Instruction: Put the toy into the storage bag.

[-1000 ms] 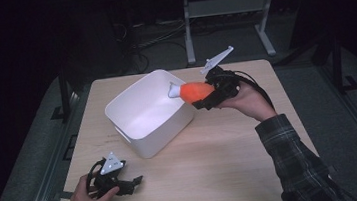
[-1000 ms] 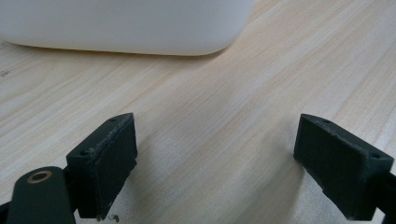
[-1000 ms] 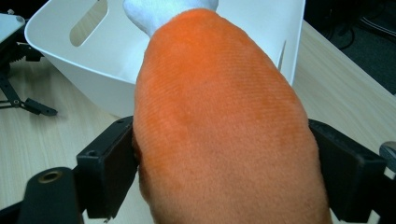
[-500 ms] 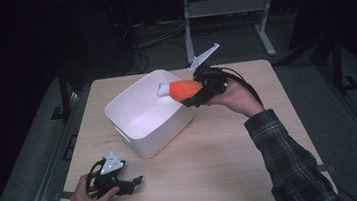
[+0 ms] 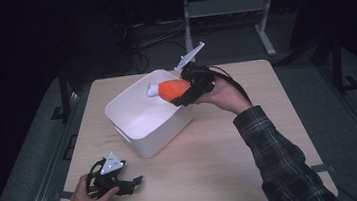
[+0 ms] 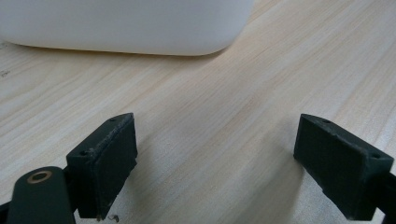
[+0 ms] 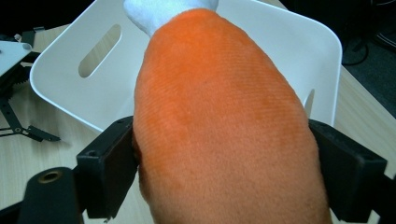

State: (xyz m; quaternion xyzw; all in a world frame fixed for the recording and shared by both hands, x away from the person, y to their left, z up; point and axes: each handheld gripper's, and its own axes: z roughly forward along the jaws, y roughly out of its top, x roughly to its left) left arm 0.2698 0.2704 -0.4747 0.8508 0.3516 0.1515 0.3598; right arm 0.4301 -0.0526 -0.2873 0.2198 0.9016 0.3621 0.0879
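Orange plush drumstick with a white tip [image 5: 169, 88] clenched in my right tongs [image 5: 186, 93] over the white plastic bin's [image 5: 142, 129] two o'clock rim, my left tongs [image 5: 125, 184] released, resting on the pale wooden desk [image 5: 222, 156] at seven o'clock.

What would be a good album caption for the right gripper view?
Right gripper clamps an orange plush drumstick over the white bin.

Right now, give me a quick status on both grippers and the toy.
Right gripper shut on orange plush toy, over white bin rim. Left gripper open, resting on table. Nothing blocking the bin.
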